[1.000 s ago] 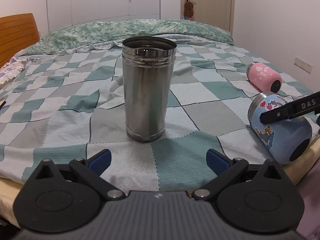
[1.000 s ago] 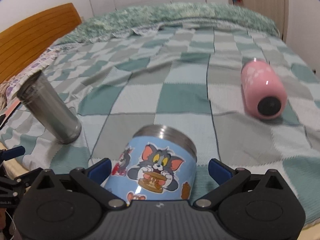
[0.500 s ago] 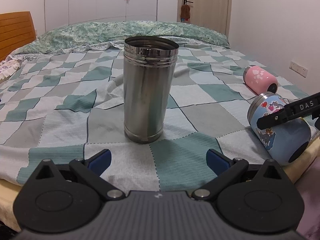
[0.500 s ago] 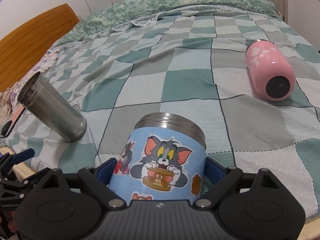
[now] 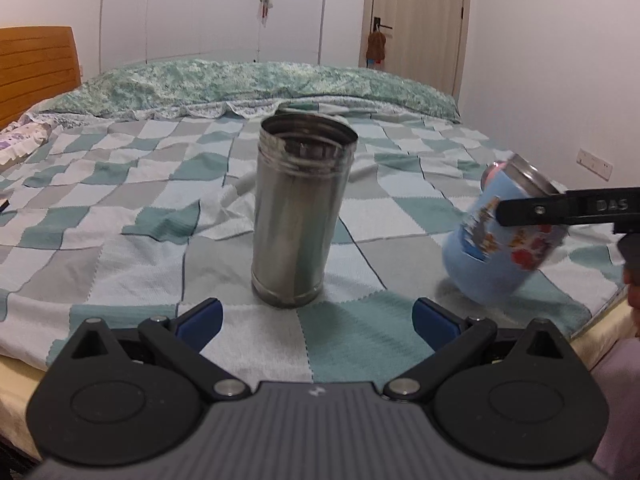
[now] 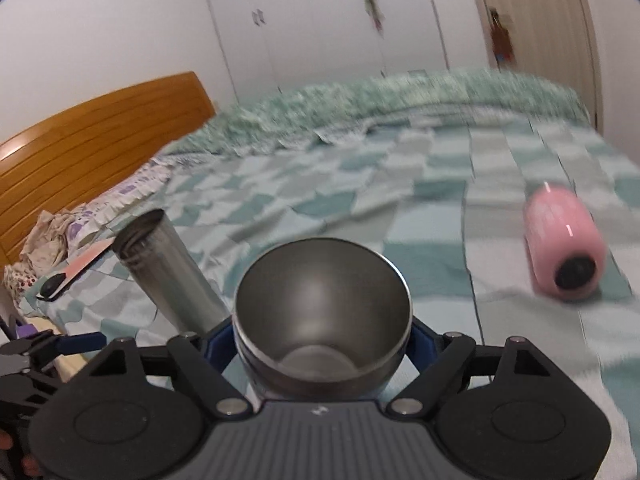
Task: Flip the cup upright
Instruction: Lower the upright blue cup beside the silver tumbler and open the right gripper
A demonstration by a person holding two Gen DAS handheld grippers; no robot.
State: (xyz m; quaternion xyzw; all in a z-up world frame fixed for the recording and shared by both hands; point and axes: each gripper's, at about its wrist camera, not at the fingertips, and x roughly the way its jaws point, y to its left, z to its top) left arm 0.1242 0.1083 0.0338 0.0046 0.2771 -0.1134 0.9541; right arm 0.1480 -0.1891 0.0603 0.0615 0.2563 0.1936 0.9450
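On the checked bedspread (image 5: 120, 256) my right gripper (image 6: 322, 338) clamps the blue cup (image 5: 502, 236), tilted, mouth up. My left gripper (image 5: 316, 314) gapes before the upright steel cup (image 5: 300, 216).

Bed (image 5: 120, 248) with checked teal-grey cover. Steel cup (image 5: 300, 216) stands upright on it. Pink cup (image 6: 564, 252) lies on its side.

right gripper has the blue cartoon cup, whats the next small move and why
Probably keep tipping the blue cup until it stands level, then set it on the bedspread. The right gripper is shut on it, its open mouth faces the right wrist camera, but in the left wrist view it leans, base near the cloth. The steel cup already stands upright; the pink cup lies on its side.
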